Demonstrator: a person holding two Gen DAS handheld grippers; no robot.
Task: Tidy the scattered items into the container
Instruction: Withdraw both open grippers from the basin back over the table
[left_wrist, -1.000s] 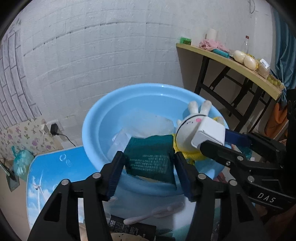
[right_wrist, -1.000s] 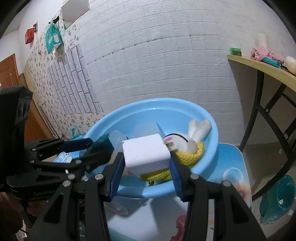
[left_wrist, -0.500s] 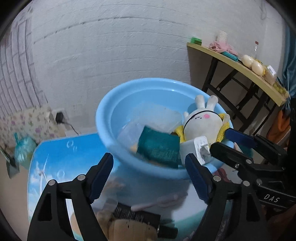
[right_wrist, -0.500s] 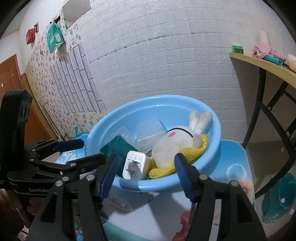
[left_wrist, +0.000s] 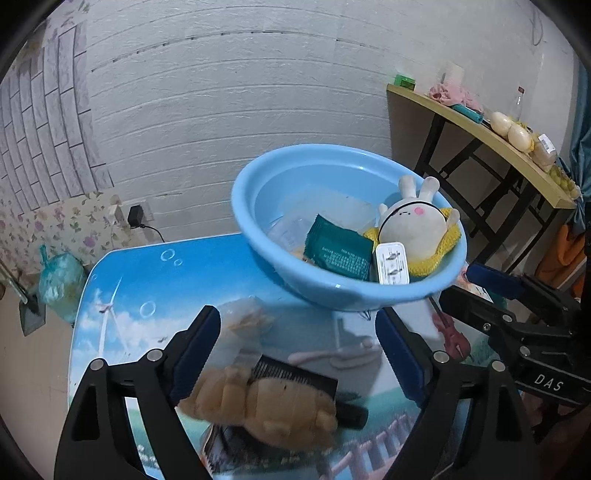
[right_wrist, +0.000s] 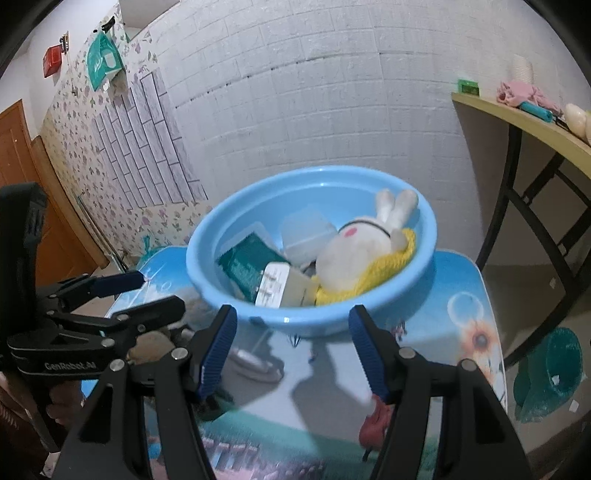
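The blue basin (left_wrist: 347, 291) sits toward the back of the picture-printed table (left_wrist: 155, 280), and it holds the tidied things: a white plush rabbit (left_wrist: 410, 229) on a yellow knitted cloth, a dark green packet (left_wrist: 338, 251) leaning on the inner wall, a white plug adapter (left_wrist: 391, 264) propped prongs-up at the near rim, and some clear plastic boxes behind. They lie loosely piled, as dropped things would (nothing is stacked with care).

The left gripper (left_wrist: 295, 354) stands wide open and holds nothing; its fingers (left_wrist: 195, 347) have just been spreading further, and they frame a tan plush toy (left_wrist: 266, 402) lying across a black comb (left_wrist: 295, 373) on the table below. That looks like the next target, since the toy sits between the open fingers without being touched. A crumpled clear bag (left_wrist: 243, 317) and a pale spoon-like utensil (left_wrist: 332, 356) also wait on the table.

The right gripper (right_wrist: 291, 350) is likewise open and empty, its jaws parted earlier and now steady, hovering just short of the basin's near rim over a bare stretch of table.

Readable writing: "DAS" on the right gripper's body in the left view, and "GenRobot.AI" on the left gripper's body in the right view. The packet's print is too small to read.
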